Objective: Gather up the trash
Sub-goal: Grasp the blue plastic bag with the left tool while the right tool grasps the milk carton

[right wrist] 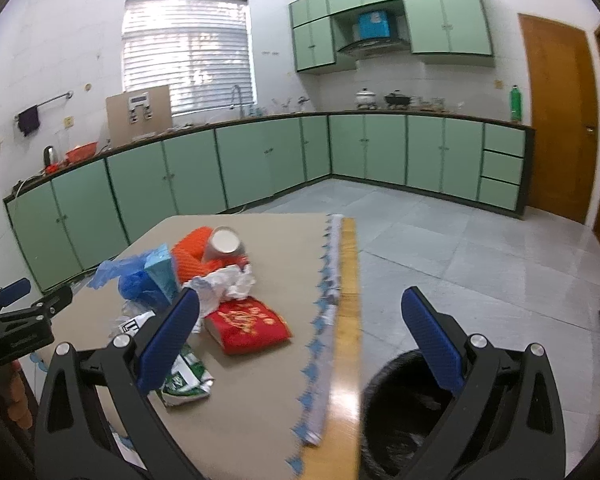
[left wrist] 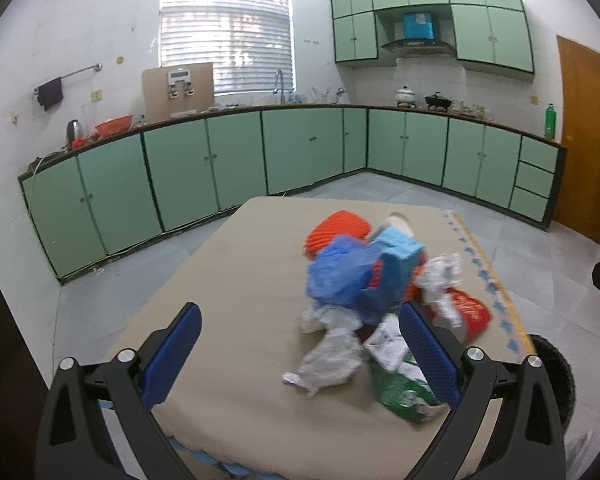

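the trash sits in one heap on the desk (left wrist: 236,280), which wears a tan cloth. the red packet (right wrist: 247,323) is a good landmark. just behind it is crumpled white paper (right wrist: 230,280). further behind that lie an orange ribbed thing (right wrist: 190,254) and a tipped paper cup (right wrist: 225,243). to the left of the red packet are a blue box (right wrist: 162,270) and a blue plastic bag (right wrist: 130,276). in front and to the left of the red packet is a green and white wrapper (right wrist: 186,380).

both claws are wide open and hold nothing. the left claw (left wrist: 300,356) hangs over the near side of the heap, near some crinkly clear plastic (left wrist: 328,356). the right claw (right wrist: 300,344) hangs over the desk edge, to the right of the red packet.

the black bin (right wrist: 404,416) stands on the floor, right of the red packet and below the desk edge.

i think the next job is to pick one piece. it may be best to take a piece from the outside first, like the red packet or the green wrapper. pinch it in the middle, then lift it straight up and carry it over the bin.

take care, as the pieces touch and overlap, so one pull may drag others. the cup could roll. the cloth's edge with the blue trim (right wrist: 320,320) could snag. the kitchen cupboards (left wrist: 204,168) are far off and not in the way.
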{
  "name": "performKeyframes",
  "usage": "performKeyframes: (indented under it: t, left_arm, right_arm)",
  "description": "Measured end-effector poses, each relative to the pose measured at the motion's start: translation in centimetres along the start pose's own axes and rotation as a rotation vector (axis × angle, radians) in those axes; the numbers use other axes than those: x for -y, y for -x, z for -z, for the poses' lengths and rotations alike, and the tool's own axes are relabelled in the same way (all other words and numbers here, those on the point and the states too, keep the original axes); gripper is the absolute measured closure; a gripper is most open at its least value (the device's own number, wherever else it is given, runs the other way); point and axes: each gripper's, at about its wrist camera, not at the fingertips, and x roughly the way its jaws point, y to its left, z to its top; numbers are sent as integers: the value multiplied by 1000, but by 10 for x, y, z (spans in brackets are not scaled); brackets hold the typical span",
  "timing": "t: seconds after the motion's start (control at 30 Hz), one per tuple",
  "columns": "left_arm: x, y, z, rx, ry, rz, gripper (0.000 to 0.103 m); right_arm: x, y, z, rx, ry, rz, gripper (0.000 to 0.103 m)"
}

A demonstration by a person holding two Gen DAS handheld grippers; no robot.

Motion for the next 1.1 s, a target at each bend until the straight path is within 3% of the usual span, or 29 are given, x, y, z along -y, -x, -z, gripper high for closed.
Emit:
performKeyframes:
  t: [0.2,0.37,0.7,0.97,1.1]
  left_arm:
    - [-16,-29,-1,-30,20,0,7]
    - [-27,-41,-4,-38,26,11,15]
    - [-54,-56,-2,-74,53,0,16]
    - [-68,-65,-1,-82,58,-5,16]
    - [-70,-70,-1,-88,62,9,16]
  right_arm:
    - [-26,-42,-3,-33,7,-62,18]
    - [-47,-72,-8,-69,35,-113,28]
    - [-105,-96,-10,-104,151,-245,41]
    - [-131,-118,-10,-128,189,-261,54]
    - [-133,-128,-8,-146,187,-269,71]
